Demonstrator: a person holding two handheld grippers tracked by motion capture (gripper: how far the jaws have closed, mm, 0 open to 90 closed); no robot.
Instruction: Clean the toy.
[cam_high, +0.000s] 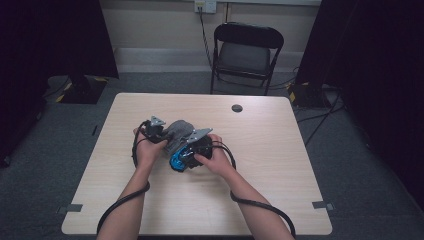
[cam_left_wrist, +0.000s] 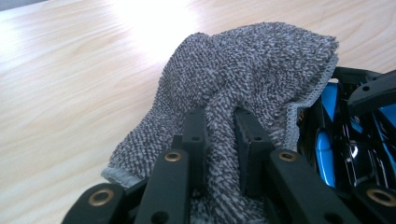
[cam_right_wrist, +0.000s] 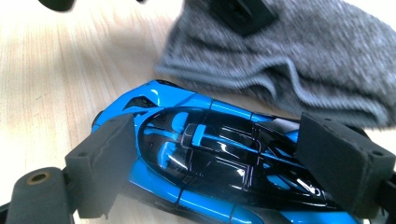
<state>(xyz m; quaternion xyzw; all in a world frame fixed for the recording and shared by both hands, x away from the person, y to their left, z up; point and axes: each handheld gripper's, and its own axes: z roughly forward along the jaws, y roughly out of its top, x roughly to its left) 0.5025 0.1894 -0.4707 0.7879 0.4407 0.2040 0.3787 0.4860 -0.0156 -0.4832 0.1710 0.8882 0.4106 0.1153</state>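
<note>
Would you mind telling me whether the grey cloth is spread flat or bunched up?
Bunched up: the grey cloth rises in a humped fold, pinched between the left tool's jaws, beside the blue toy car.

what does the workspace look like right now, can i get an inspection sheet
surface: light wood table, small dark round cap near its far edge
job's things: grey cloth bunched against a blue and black toy car
clutter: nothing seen
grippers: left gripper jaws pinch a fold of the cloth; right gripper jaws clamp the car's sides
cables: black cable trails from each gripper off the near edge
surroundings: black folding chair, wall socket, dark curtains
</note>
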